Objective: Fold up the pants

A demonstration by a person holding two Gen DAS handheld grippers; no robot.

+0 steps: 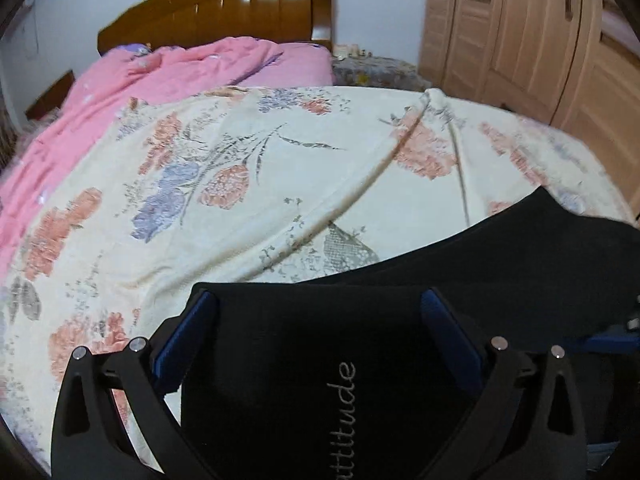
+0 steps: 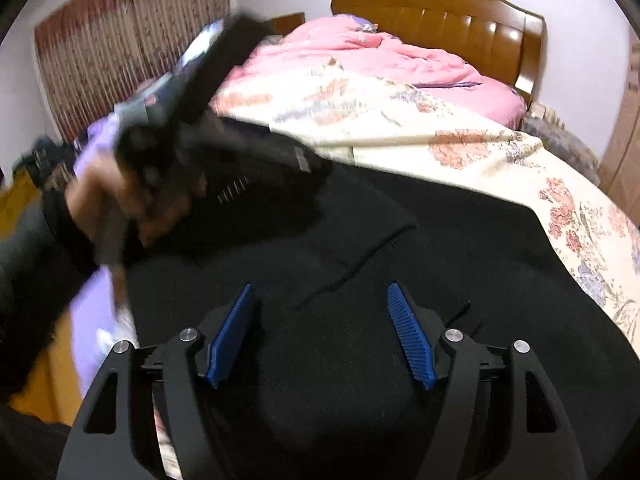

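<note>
Here, closest in the left wrist view, the left tongs (image 1: 320, 300) stand wide apart with black pants (image 1: 500, 252) filling the gap between the blue pads (image 1: 188, 344); the cloth seems to drape over the tips, though whether the pads press on it cannot be told. Grey stitched lettering (image 1: 346, 416) runs lengthwise along the fabric between the fingers; it appears to read "attitude", the lower end cut off by the frame edge. In the right wrist view, the right tongs (image 2: 322, 304) are also apart, hovering just above the pants with nothing clamped. The pants lie spread over the near end of the bed (image 1: 248, 168), directly under and ahead of both tongs, their long axis seemingly running across the bed from left to right. A folded flap with a seam sits just ahead of the right tongs, so the right hand looks nearer to that edge. To its left, a hand (image 2: 100, 196) holds the other tool, blurred. Beyond, the floral sheet gives way to a pink duvet (image 1: 132, 80) and a wooden headboard (image 1: 240, 12); no other writing is legible.
</note>
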